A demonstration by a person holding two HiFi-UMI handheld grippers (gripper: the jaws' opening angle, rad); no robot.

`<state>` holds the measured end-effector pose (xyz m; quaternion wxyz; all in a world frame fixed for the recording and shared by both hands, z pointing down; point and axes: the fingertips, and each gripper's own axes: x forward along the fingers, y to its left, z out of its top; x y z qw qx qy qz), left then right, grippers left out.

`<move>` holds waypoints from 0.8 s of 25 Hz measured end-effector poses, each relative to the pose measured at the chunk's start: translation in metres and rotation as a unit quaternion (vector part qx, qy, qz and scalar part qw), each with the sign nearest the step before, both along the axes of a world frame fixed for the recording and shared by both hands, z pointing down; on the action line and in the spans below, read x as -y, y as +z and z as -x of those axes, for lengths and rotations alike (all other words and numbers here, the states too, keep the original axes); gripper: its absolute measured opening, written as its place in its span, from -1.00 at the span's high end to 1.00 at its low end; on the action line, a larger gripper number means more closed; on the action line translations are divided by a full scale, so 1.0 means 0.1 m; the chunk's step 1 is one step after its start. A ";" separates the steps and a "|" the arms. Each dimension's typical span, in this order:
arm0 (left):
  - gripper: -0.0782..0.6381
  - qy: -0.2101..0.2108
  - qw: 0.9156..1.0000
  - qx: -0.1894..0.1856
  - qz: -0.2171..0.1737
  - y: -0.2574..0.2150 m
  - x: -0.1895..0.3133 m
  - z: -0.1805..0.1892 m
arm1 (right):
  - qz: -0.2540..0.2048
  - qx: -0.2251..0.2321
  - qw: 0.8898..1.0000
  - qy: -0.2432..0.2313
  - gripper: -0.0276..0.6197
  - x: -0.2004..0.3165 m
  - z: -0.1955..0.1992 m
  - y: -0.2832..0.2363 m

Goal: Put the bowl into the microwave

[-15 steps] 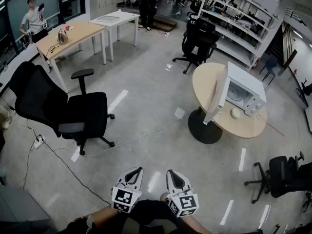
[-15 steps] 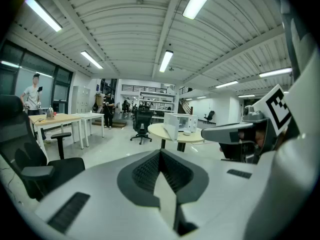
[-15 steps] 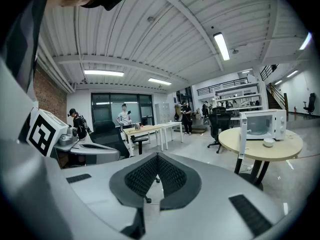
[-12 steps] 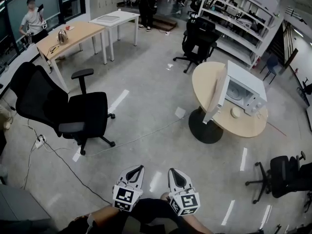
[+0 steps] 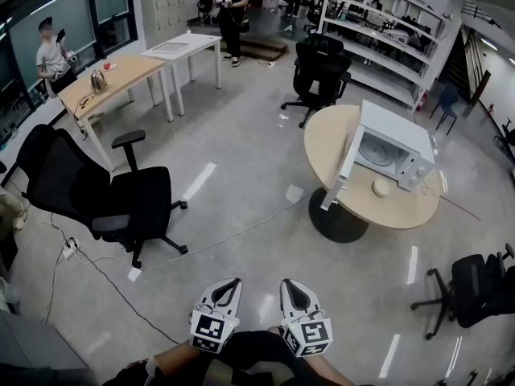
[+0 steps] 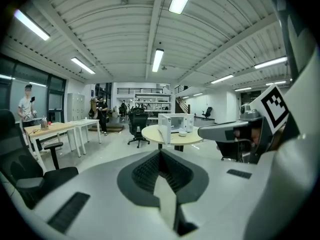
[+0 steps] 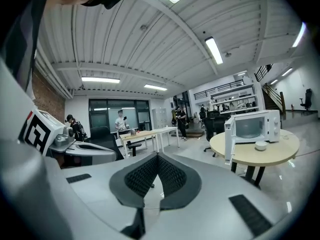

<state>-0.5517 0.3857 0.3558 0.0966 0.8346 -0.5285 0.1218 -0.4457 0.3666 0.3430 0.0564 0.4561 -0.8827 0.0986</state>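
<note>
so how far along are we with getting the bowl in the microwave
Done: the microwave door already stands open. In hand: nothing. The left gripper and right gripper are both shut and empty, well short of the round table. Left: reach the table, pick up the bowl sitting in front of the microwave, and set it inside.

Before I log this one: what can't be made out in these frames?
- Whether the bowl holds anything: too small and far off in every view.
- Controls on the microwave: too small to read in any view.
- Hands holding the left tool and right tool: hidden under the marker cubes in the head view.
</note>
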 end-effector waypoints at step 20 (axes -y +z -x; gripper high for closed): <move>0.65 0.071 0.997 -0.008 0.011 0.22 0.26 -1.80 | -0.003 0.017 0.997 0.076 0.86 0.12 -1.82 0.15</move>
